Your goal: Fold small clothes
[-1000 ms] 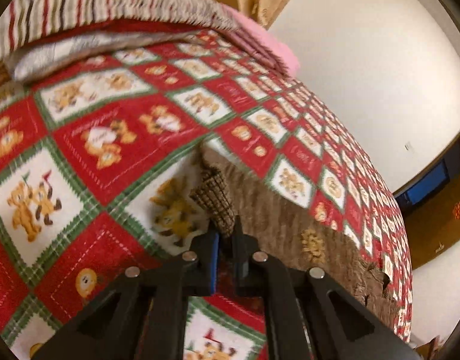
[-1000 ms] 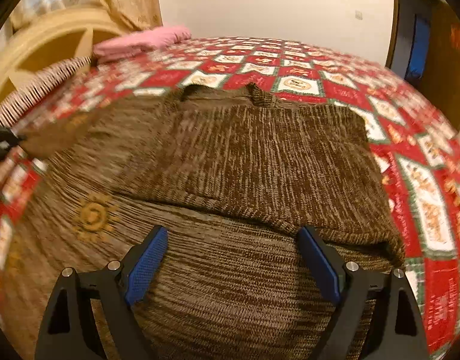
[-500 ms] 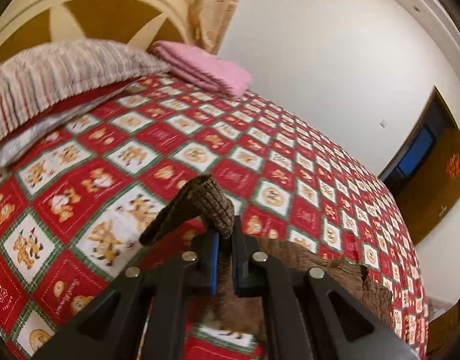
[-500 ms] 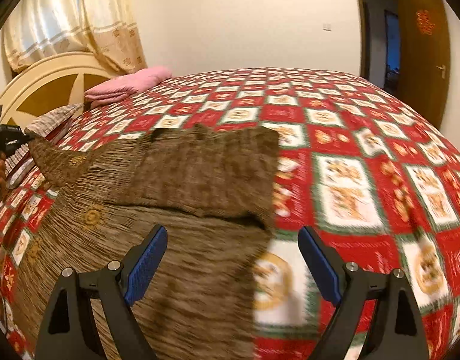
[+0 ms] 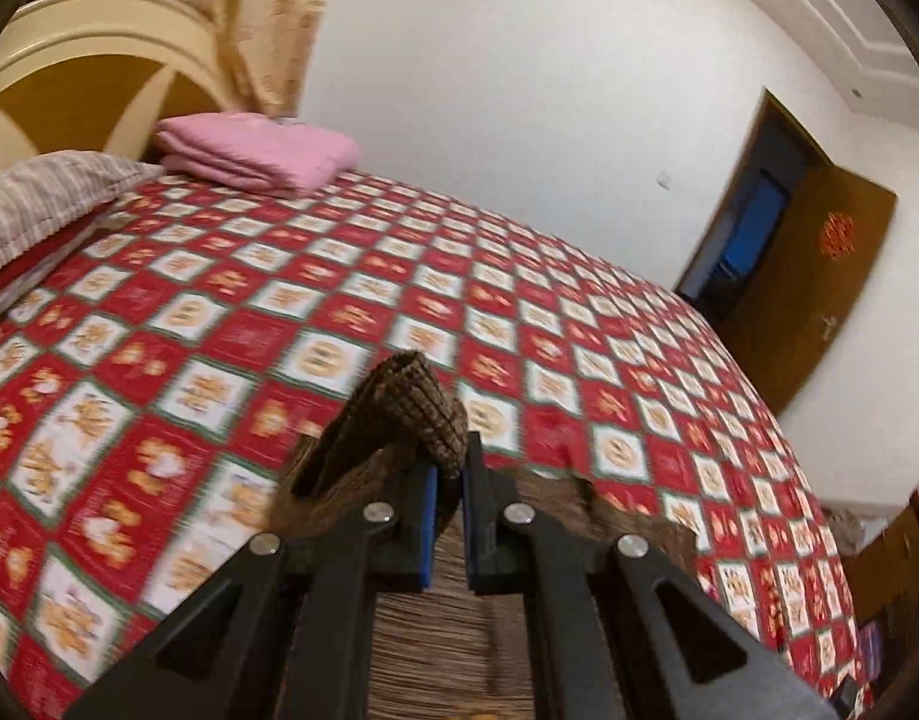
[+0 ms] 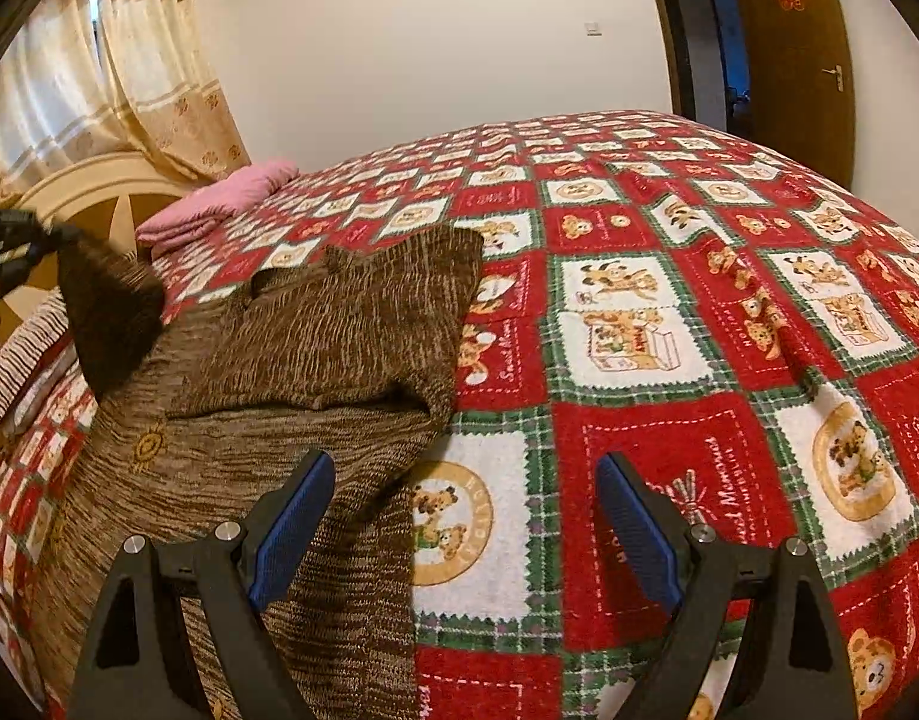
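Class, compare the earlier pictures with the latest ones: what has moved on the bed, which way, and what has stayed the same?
The left gripper, shut on the brown sweater's sleeve, has lifted it off the quilt and carried it up over the sweater. The right gripper has swung sideways off the sweater to hang above bare quilt. Nothing was let go or newly taken. Unchanged: left grip on the sleeve, right jaws open and empty, the pink blanket by the headboard.

My sweater (image 6: 315,348) is mottled brown knit with a small gold sun motif. The bedspread (image 6: 669,276) under it is a red-and-white check edged in green plaid, printed with tan bears. Far left, a folded blanket (image 5: 255,150) is plain pink.
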